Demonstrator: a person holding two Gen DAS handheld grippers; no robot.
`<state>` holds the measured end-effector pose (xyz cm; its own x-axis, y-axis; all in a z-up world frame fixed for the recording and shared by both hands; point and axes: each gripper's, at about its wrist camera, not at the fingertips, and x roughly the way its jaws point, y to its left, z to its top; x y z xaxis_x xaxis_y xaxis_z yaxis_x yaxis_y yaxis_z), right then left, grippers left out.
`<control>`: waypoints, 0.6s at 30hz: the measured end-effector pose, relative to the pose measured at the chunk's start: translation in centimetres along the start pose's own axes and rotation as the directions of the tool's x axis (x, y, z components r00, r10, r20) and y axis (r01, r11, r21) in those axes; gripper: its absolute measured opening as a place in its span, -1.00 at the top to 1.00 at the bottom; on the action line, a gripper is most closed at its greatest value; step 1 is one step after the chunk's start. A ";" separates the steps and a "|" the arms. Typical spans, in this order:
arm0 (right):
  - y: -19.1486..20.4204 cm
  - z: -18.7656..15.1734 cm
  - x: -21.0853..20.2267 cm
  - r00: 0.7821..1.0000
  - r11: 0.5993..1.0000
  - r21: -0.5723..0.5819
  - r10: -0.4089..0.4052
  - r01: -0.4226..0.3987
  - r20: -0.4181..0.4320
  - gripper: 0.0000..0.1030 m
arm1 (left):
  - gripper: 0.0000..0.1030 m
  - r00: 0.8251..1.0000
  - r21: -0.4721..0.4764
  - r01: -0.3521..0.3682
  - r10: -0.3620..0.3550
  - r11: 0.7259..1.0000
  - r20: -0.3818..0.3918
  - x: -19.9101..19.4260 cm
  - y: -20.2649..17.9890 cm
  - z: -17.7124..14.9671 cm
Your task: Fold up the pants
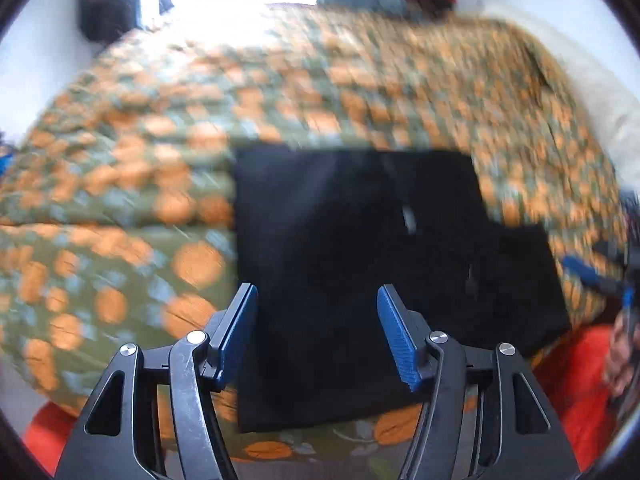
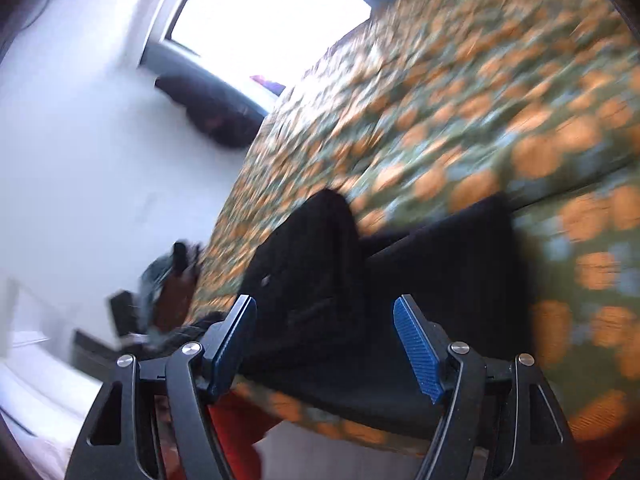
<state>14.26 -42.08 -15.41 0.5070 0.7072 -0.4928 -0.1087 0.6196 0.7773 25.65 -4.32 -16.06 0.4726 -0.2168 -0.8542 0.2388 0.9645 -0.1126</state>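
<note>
1. Lying flat on the bed (image 1: 132, 168), the black pants (image 1: 352, 240) sit folded into a blocky dark shape near the bed's closest edge, on a green bedspread printed with orange blossoms.
2. From the left wrist view, the left hand-held gripper (image 1: 316, 300) hangs over the pants with its blue pads apart; nothing is pinched between them, so it is released.
3. Its fingers frame the lower part of the cloth at about 6 o'clock in that view, while a smaller dark flap of the pants juts out toward 4 o'clock.
4. At 3 o'clock in the left wrist view, the right hand-held gripper (image 1: 600, 280) shows as a blurred blue tip, with a hand (image 1: 622, 350) behind it.
5. From the right wrist view, the right hand-held gripper (image 2: 326, 312) is likewise spread and empty, pointed at the pants (image 2: 400, 272) from the bed's edge.
6. A raised hump of black cloth stands at 11 o'clock of that gripper's gap.
7. Red fabric (image 1: 576, 392) shows below the bed's edge.
8. A bright window (image 2: 264, 20) sits at 12 o'clock in the right wrist view; both views are motion-blurred.
</note>
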 end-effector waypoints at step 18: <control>0.9 2.1 12.6 0.861 0.989 -0.138 -0.028 -0.050 -0.508 0.34 | -0.48 1.000 -0.017 0.029 -0.029 0.999 0.005 2.0 0.4 -1.7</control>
<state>22.37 -33.33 -20.06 0.0051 0.7645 -0.6446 -0.2510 0.6250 0.7392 25.23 -4.15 -18.63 0.4701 -0.2457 -0.8478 0.2383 0.9601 -0.1461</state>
